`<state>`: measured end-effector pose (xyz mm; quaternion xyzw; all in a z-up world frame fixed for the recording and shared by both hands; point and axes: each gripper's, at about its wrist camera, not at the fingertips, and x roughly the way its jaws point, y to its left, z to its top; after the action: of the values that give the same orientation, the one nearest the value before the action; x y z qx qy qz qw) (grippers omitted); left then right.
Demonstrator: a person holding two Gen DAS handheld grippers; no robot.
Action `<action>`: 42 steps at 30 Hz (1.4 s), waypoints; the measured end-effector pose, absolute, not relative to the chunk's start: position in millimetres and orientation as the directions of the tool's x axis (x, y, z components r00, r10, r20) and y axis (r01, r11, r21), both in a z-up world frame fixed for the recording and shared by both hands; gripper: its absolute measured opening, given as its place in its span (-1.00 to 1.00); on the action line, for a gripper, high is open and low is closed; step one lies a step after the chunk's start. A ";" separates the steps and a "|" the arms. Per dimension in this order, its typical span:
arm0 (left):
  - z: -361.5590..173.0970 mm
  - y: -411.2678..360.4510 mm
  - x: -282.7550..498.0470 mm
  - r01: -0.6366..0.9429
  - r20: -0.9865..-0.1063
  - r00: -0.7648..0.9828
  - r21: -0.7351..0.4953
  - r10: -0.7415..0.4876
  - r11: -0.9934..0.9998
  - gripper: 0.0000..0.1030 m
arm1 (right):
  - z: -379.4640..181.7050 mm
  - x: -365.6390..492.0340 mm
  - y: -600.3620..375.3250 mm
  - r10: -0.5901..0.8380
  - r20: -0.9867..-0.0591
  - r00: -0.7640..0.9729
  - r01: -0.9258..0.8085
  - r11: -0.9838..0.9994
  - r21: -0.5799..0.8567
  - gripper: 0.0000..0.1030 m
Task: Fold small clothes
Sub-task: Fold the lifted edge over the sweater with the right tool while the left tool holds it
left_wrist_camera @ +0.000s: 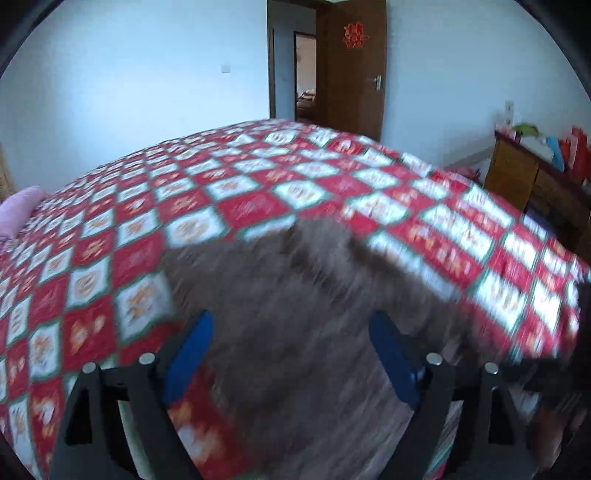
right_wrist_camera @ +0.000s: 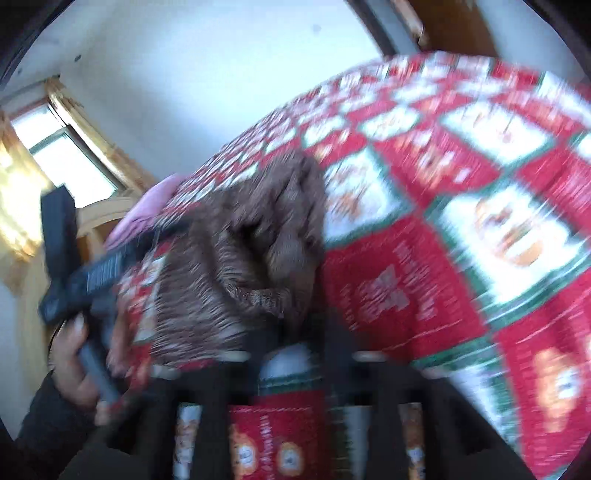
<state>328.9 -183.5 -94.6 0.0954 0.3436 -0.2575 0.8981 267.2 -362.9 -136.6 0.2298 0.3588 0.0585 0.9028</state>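
A red paper-cut ornament [left_wrist_camera: 356, 35], shaped like the Chinese double-happiness character, is stuck on the brown wooden door [left_wrist_camera: 351, 74] at twelve o'clock across the room. The red-and-white checked bedspread [left_wrist_camera: 147, 229] has orange motifs and pale lettering in its squares, too blurred to read. The black handheld gripper body [right_wrist_camera: 99, 275] carries pale print, also unreadable.

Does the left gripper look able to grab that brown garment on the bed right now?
Probably yes: the left gripper is open with the brown garment lying right ahead of it on the bedspread, nothing between.
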 end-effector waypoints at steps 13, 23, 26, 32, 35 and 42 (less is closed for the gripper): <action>-145.8 -144.5 316.9 0.510 -0.709 0.556 -0.120 -0.433 0.852 1.00 | -107.3 378.8 -351.7 0.297 -0.664 0.686 0.003 0.912 0.411 0.20; -157.8 -126.0 331.1 0.457 -0.709 0.474 -0.309 -0.522 0.834 1.00 | -141.4 405.7 -353.5 0.175 -0.762 0.624 0.073 0.957 0.279 -0.92; -157.9 -128.3 329.4 0.461 -0.718 0.477 -0.286 -0.507 0.840 1.00 | -144.9 409.1 -355.0 0.183 -0.767 0.615 0.046 0.962 0.268 -0.91; -158.3 -125.2 320.7 0.446 -0.732 0.488 -0.259 -0.476 0.857 1.00 | -98.6 409.6 -333.7 0.036 -0.733 0.680 0.041 0.995 0.086 -0.17; -157.9 -119.1 320.3 0.440 -0.717 0.485 -0.294 -0.500 0.848 1.00 | -75.9 410.5 -293.6 0.105 -0.715 0.691 -0.116 0.993 0.034 -0.17; -157.7 -103.5 324.5 0.422 -0.666 0.467 -0.410 -0.582 0.809 1.00 | -100.6 448.3 -191.9 0.212 -0.787 0.579 -0.365 0.931 -0.017 -0.36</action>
<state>324.5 -103.5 -157.7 -0.0943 0.4240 -0.2947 0.8512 448.3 -191.9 -100.6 -0.0888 0.4288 0.1631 0.8841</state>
